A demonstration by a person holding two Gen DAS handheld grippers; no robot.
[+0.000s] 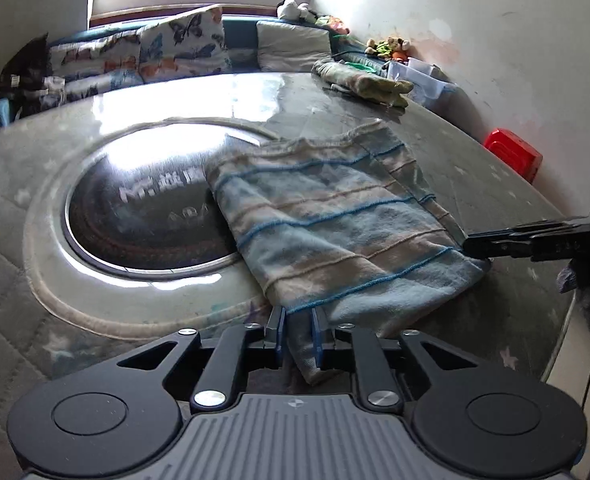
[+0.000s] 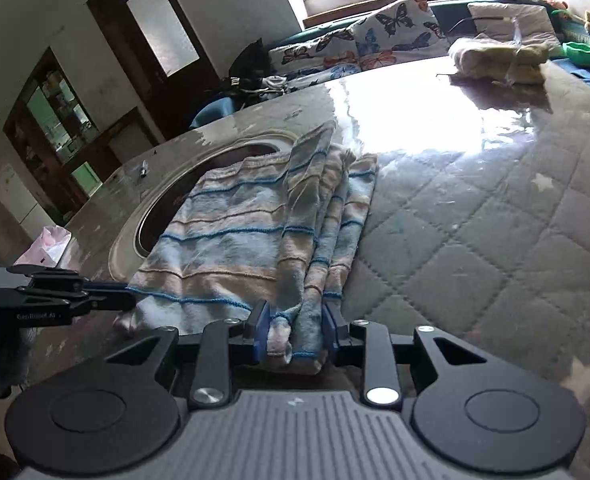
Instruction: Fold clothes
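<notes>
A blue and beige striped garment lies partly folded on the quilted table cover, with its far edge over a round dark inset. My left gripper is shut on the garment's near-left corner, cloth pinched between the blue pads. In the right wrist view the same garment shows bunched folds along its right side. My right gripper is shut on that thick bunched corner. The right gripper's fingers reach in from the right edge of the left wrist view; the left gripper's fingers enter the right wrist view from the left.
The round dark inset with a shiny rim sits in the table. A pile of folded pale cloth rests at the far side. Butterfly cushions line a bench behind. A red box lies by the wall.
</notes>
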